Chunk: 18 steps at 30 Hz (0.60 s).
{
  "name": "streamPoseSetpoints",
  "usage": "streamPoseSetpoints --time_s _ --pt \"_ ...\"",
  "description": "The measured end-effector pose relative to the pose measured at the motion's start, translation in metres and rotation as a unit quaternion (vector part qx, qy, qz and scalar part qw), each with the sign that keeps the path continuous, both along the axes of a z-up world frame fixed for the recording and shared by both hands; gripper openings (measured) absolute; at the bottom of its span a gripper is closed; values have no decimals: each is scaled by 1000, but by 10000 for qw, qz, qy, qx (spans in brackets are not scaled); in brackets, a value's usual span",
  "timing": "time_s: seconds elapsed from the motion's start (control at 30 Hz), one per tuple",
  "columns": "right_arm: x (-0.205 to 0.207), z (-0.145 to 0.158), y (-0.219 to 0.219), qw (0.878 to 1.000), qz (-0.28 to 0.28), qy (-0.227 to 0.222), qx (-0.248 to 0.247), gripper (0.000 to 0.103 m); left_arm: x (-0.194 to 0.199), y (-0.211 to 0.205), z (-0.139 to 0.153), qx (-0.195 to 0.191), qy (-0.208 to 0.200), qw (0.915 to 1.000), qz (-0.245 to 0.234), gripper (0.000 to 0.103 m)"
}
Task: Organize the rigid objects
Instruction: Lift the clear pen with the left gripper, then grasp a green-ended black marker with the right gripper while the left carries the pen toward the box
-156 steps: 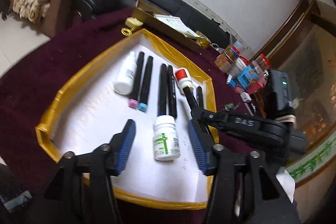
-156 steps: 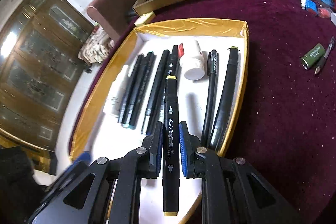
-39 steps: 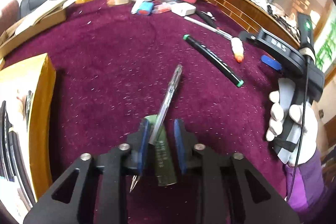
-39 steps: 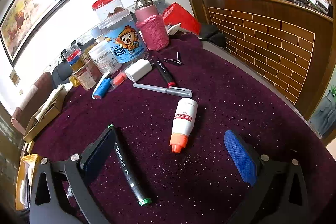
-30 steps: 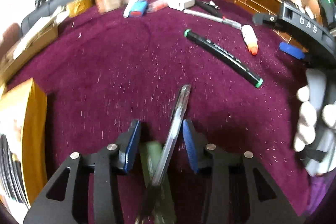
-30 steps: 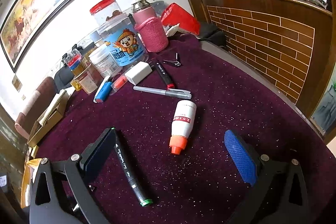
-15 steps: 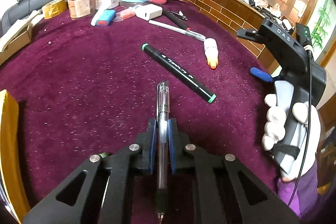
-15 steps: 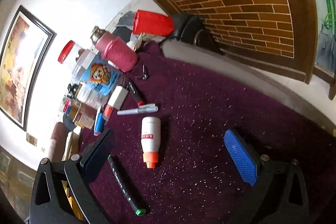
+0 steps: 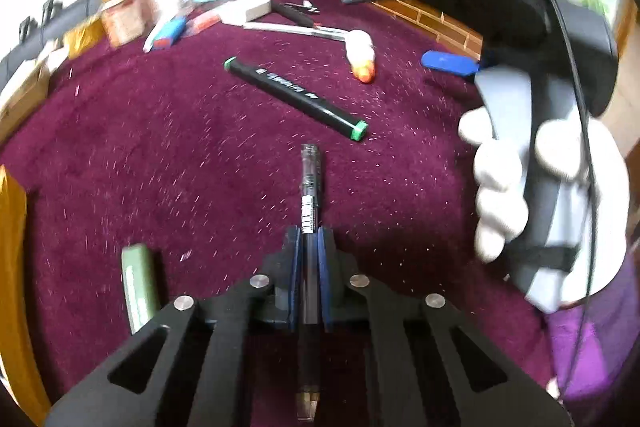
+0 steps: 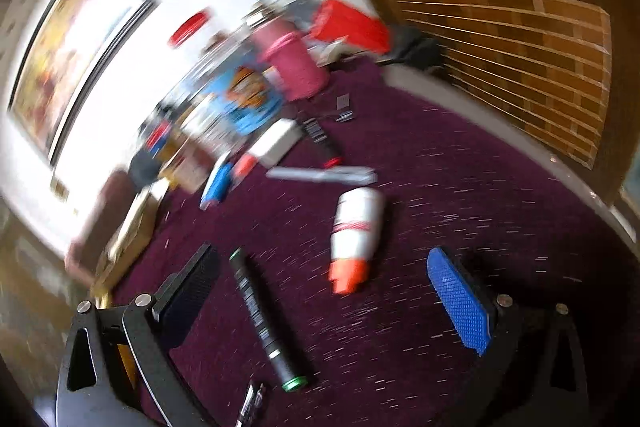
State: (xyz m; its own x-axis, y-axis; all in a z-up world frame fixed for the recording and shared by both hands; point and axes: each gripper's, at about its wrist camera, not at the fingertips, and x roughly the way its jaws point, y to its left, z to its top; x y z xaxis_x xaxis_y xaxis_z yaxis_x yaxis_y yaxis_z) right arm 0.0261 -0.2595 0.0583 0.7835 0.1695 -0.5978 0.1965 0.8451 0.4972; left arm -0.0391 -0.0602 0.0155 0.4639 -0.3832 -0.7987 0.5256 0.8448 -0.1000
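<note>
While the left gripper (image 9: 307, 251) is clenching the pen (image 9: 309, 223) along its own pointing line, lifted clear of the table (image 9: 168, 155), the yellow tray (image 9: 12, 247) is peeking in at the far left edge, mostly cut off. The right gripper (image 10: 320, 291) is hanging wide open and empty, with the marker (image 10: 262, 319) and bottle (image 10: 356, 227) lying between its jaws; blur is smearing that view.

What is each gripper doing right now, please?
Left gripper: shut on the clear pen.
Right gripper: open, holding nothing, above the black marker and white bottle.
</note>
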Motion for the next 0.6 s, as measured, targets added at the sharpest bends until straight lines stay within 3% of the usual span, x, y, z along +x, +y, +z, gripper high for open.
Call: streamPoseSetpoints --time_s 0.17,0.33,0.47,0.6 --pt "9 -3 39 9958 861 80 -286 102 -7 42 7 -662 324 9963 452 6" --pt "11 -10 53 9928 1022 217 -581 102 -33 78 28 -1244 251 9892 734 6" --pt "13 -13 59 9913 1106 344 -633 102 -58 96 47 -1397 6 9876 717 6" --pt "24 -16 88 9781 1165 742 -1559 98 -76 125 61 -1522 -246 9844 849 6"
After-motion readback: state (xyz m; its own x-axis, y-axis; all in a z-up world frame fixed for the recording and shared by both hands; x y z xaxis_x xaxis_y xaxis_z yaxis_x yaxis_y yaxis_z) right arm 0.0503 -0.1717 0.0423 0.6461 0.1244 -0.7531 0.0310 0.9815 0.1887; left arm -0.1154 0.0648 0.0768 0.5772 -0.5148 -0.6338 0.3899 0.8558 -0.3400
